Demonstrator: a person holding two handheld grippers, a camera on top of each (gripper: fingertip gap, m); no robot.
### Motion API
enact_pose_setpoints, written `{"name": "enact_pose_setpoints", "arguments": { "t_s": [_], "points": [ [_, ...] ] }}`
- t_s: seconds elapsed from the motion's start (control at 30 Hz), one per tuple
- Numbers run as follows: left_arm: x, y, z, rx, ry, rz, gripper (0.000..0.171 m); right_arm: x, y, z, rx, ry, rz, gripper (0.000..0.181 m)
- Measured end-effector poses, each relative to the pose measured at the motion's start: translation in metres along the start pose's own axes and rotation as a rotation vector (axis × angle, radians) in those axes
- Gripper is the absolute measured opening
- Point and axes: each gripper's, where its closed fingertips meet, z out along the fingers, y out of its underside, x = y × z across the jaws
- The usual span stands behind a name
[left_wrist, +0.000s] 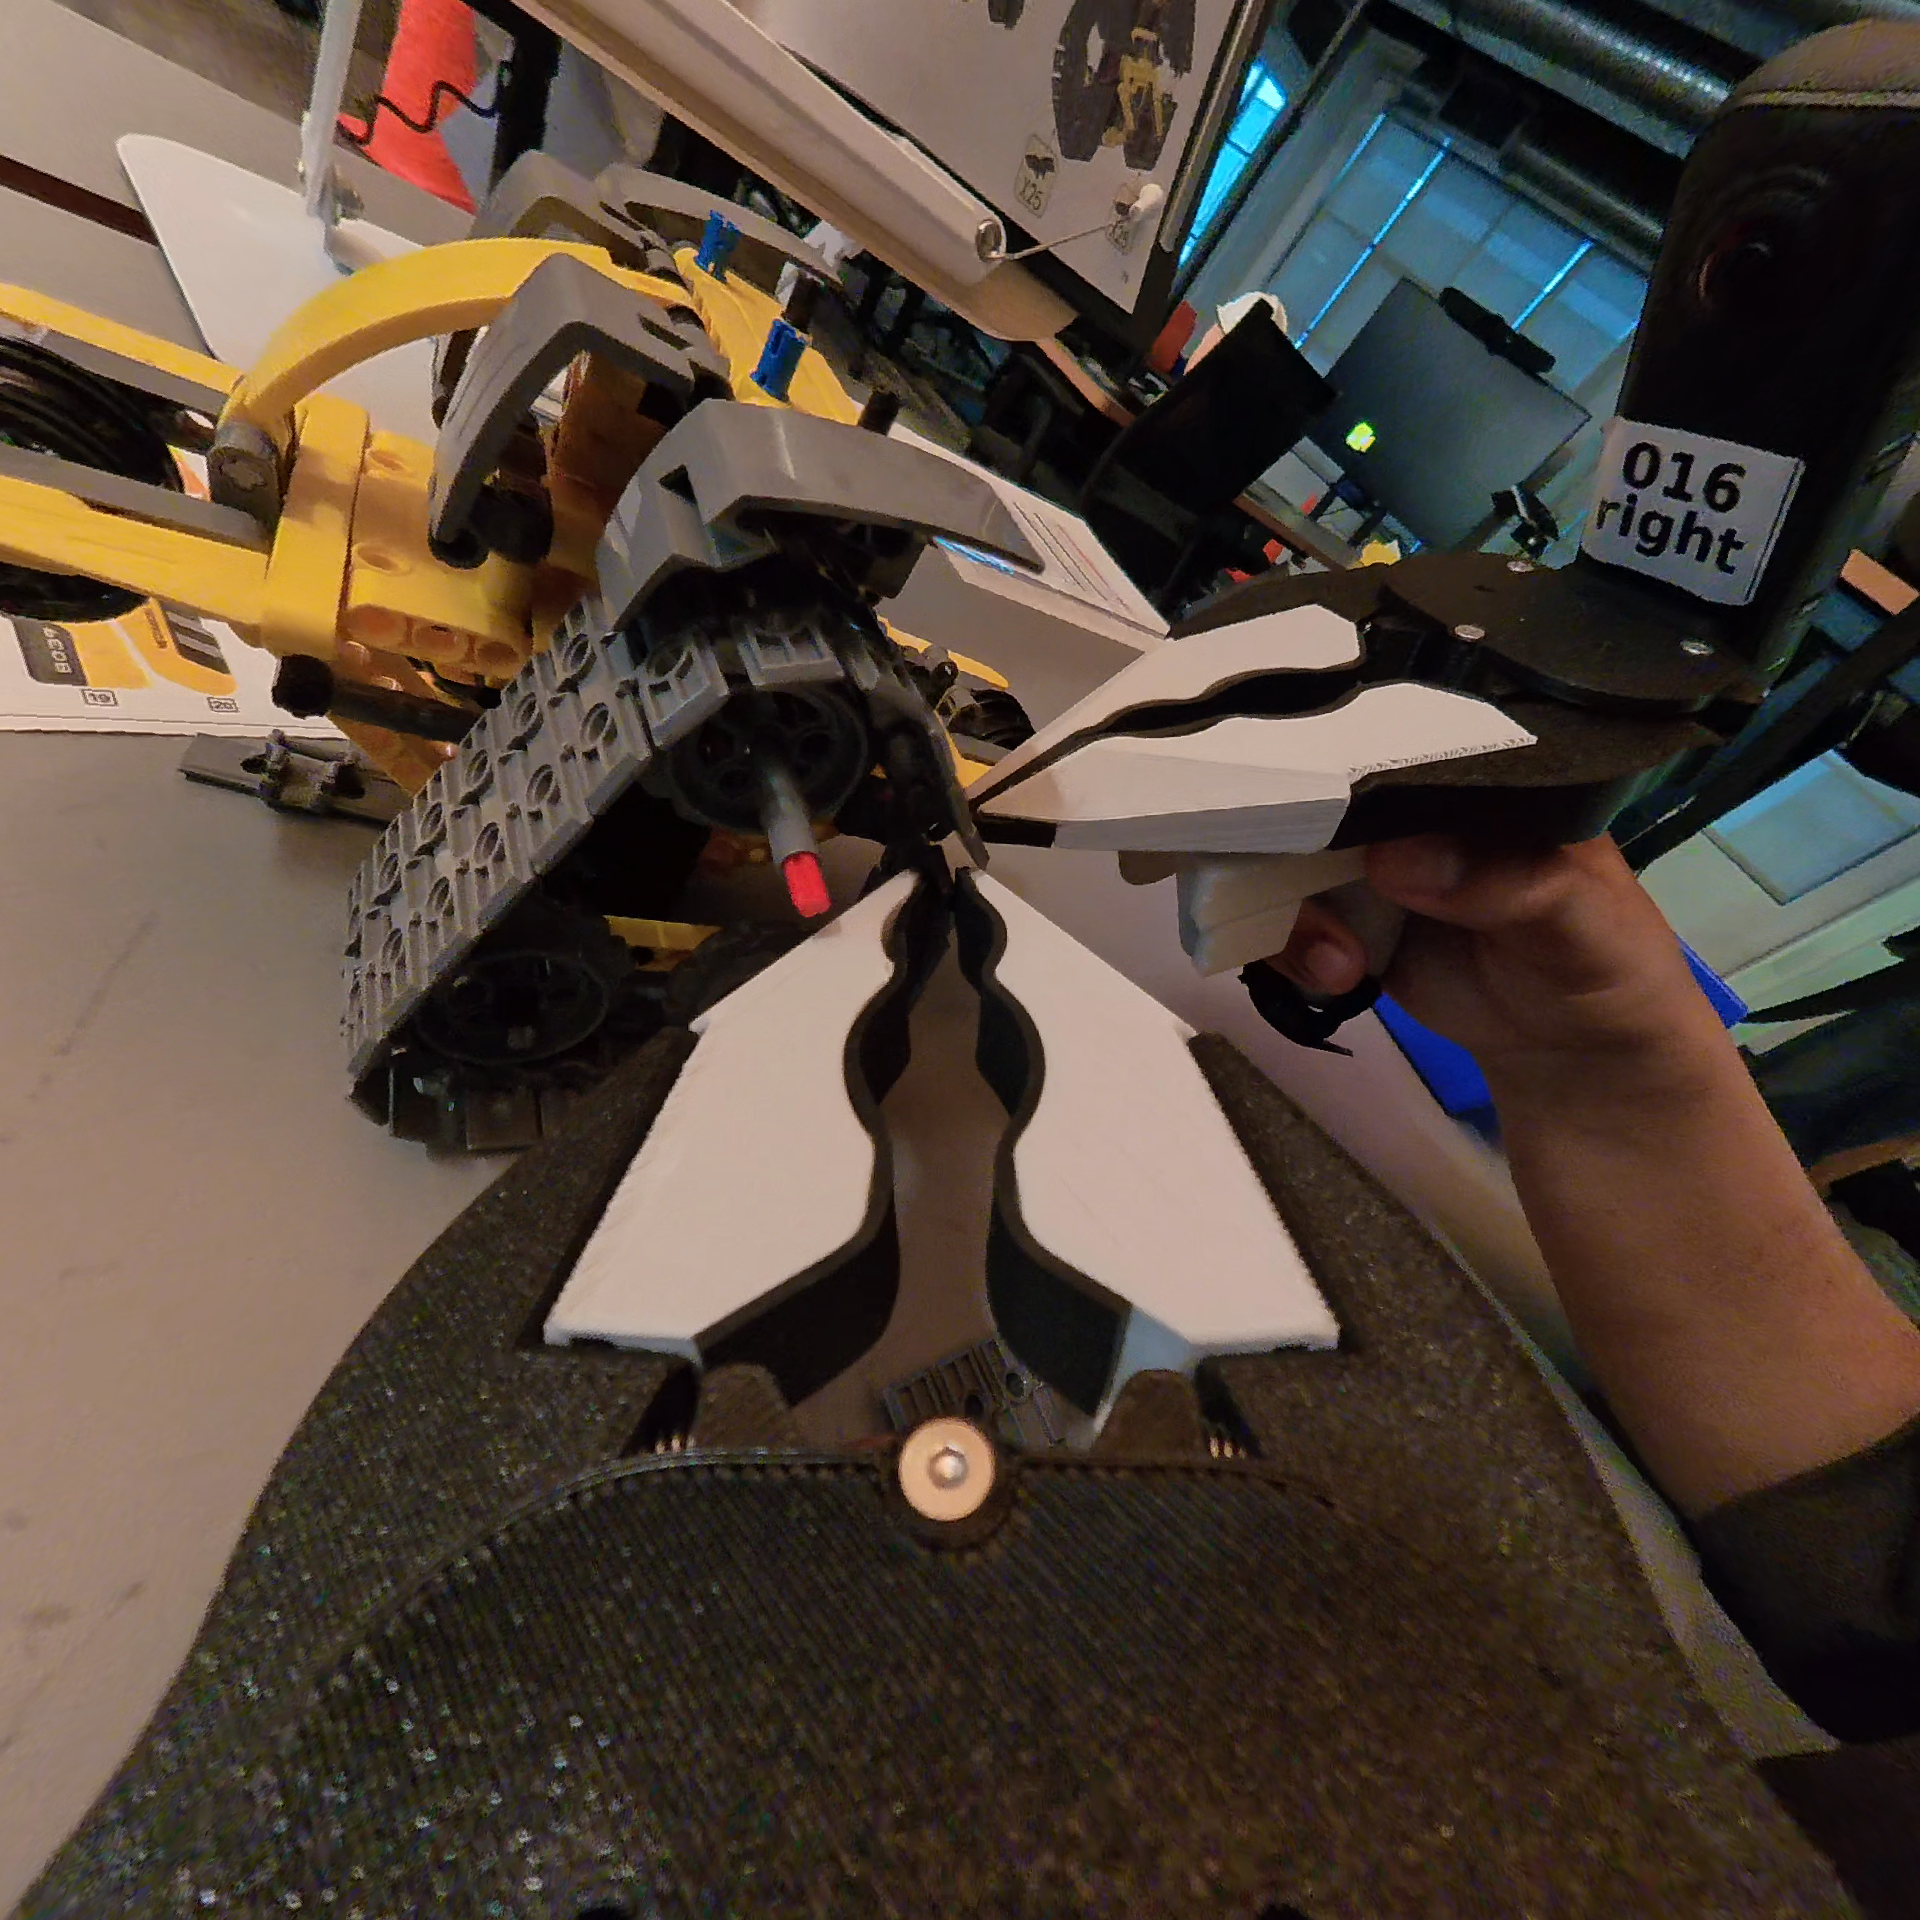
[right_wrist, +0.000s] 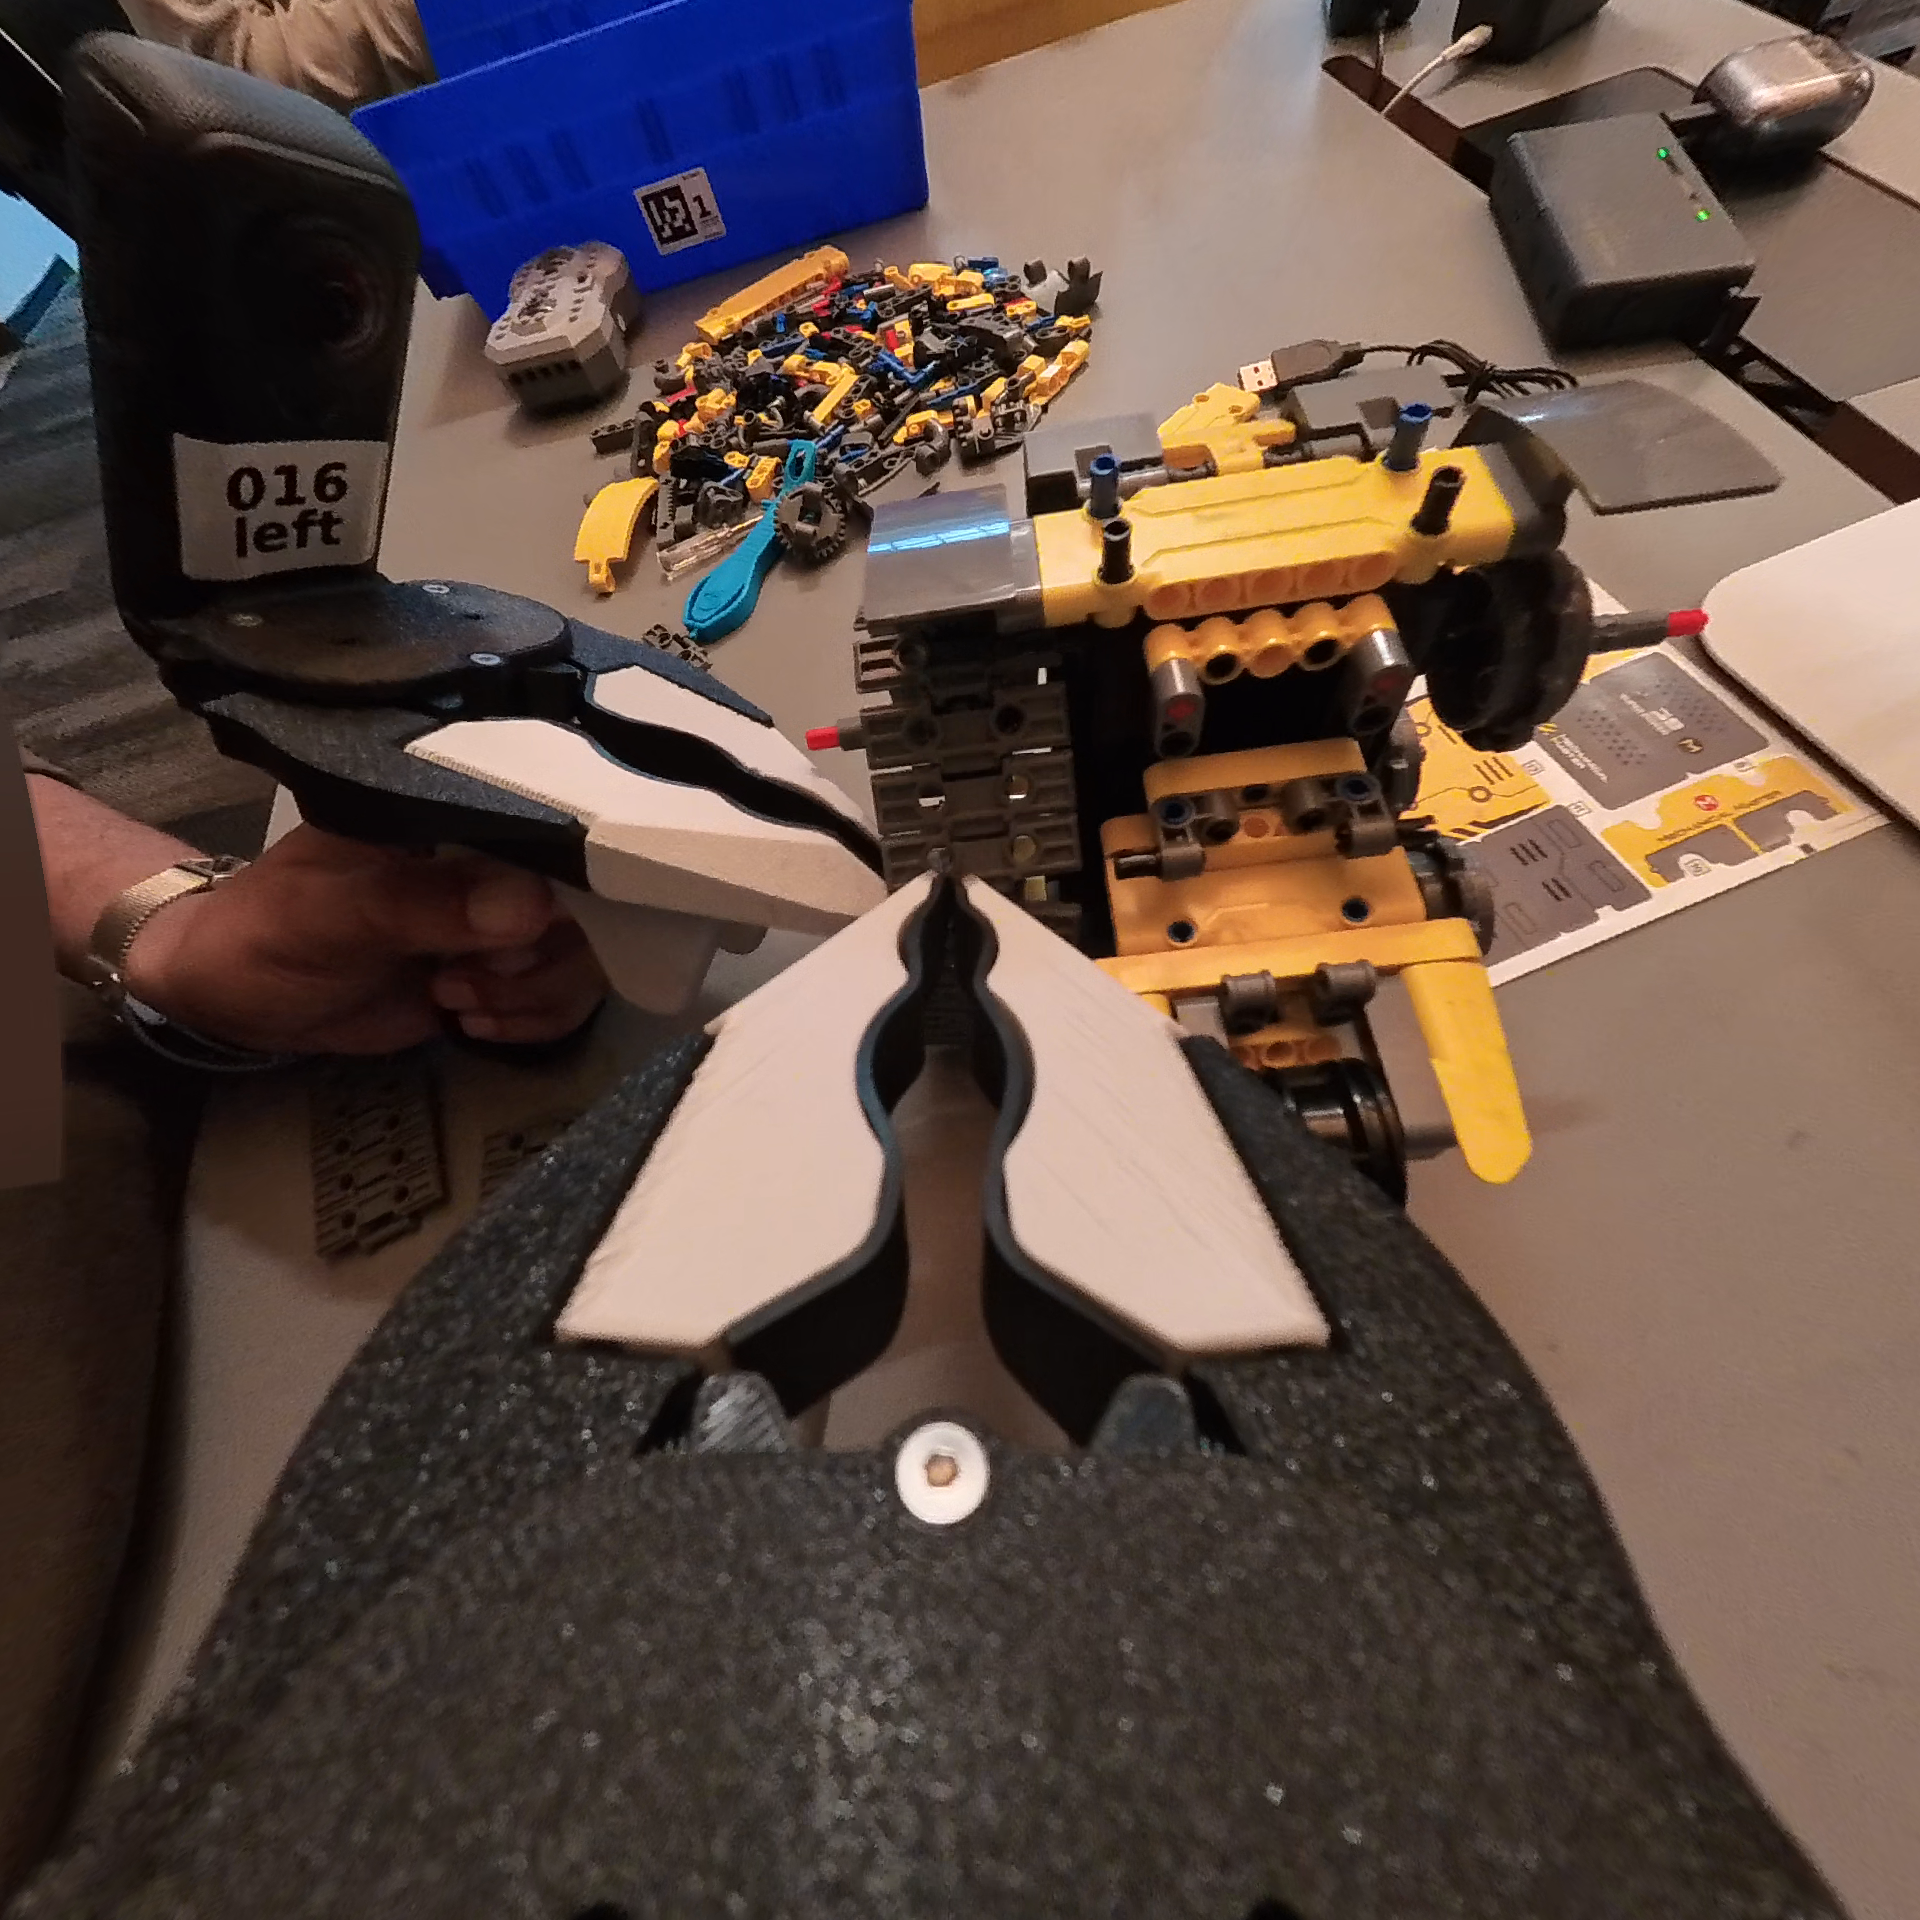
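A yellow and grey brick-built tracked vehicle (left_wrist: 343, 561) stands tilted on the grey table (left_wrist: 156, 1039); it also shows in the right wrist view (right_wrist: 1278, 540). Its grey link track (left_wrist: 520, 790) runs over a black wheel with a red-tipped axle (left_wrist: 805, 883). My left gripper (left_wrist: 940, 883) is shut, its tips pinching a dark link at the track's loose end. My right gripper (right_wrist: 940, 883) is shut on the same track end (right_wrist: 966, 769), with a dark link between its pads. The two grippers' tips meet almost at one spot, left (right_wrist: 873, 847) beside right (left_wrist: 977, 810).
A pile of loose pieces (right_wrist: 862, 353), a teal tool (right_wrist: 727, 582), a grey block (right_wrist: 561, 312) and a blue bin (right_wrist: 644, 135) lie behind. Spare track strips (right_wrist: 374, 1164) lie at the left. A sticker sheet (right_wrist: 1662, 790) lies at the right. An open booklet (left_wrist: 935, 125) stands above. Left and right tips are no more than a few centimetres apart.
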Motion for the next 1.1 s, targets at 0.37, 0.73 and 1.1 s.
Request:
{"name": "enact_pose_setpoints", "arguments": {
  "t_s": [0.37,0.73,1.1],
  "points": [
    [0.0,-0.001,-0.002,0.007,-0.028,0.045,0.0,0.001,0.0,0.002,-0.017,0.036,-0.018,0.0],
    [-0.007,-0.004,-0.004,0.023,-0.004,-0.047,0.0,0.015,-0.008,-0.011,-0.018,0.115,-0.056,0.012],
    [-0.001,-0.002,-0.004,0.019,-0.02,0.019,0.0,0.005,0.002,0.005,-0.068,0.155,-0.156,0.0]
  ]
}}
